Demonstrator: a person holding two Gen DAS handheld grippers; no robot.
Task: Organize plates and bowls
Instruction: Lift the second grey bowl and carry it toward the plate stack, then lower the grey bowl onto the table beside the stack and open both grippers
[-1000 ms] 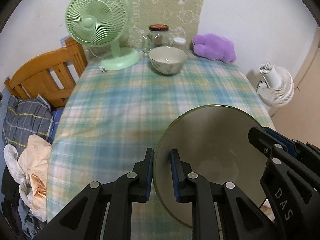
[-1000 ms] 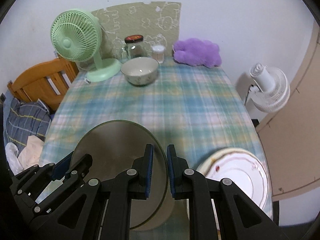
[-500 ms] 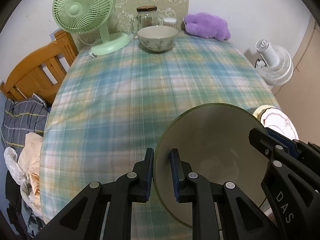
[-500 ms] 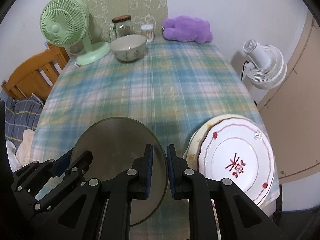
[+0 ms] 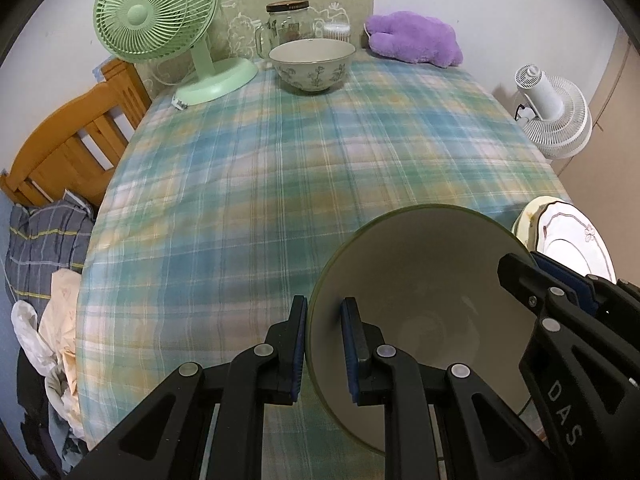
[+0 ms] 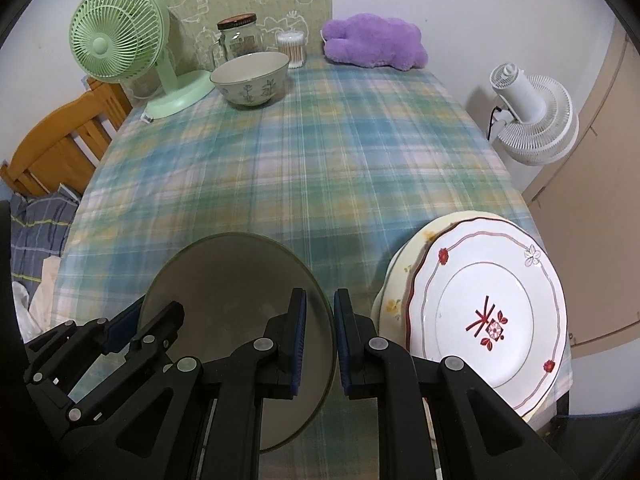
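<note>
A large olive-rimmed grey bowl [image 5: 424,280] [image 6: 228,276] is held tilted above the near end of the table. My left gripper [image 5: 323,340] is shut on its left rim. My right gripper [image 6: 320,332] is shut on its right rim and also shows in the left wrist view [image 5: 532,276]. A floral bowl [image 5: 312,65] [image 6: 250,78] stands upright at the far end. A stack of plates [image 6: 480,316] [image 5: 568,236], a red-flowered white one on top, lies at the near right edge.
Plaid tablecloth [image 6: 304,168] covers the table. At the far end stand a green fan [image 6: 120,40], a glass jar [image 6: 238,38], a cotton-swab tub [image 6: 292,48] and a purple plush [image 6: 372,42]. A wooden chair [image 5: 68,140] is left, a white fan [image 6: 528,112] right.
Both grippers with the grey bowl have pulled back and up from the far end. The plate stack has come into fuller view at the right.
</note>
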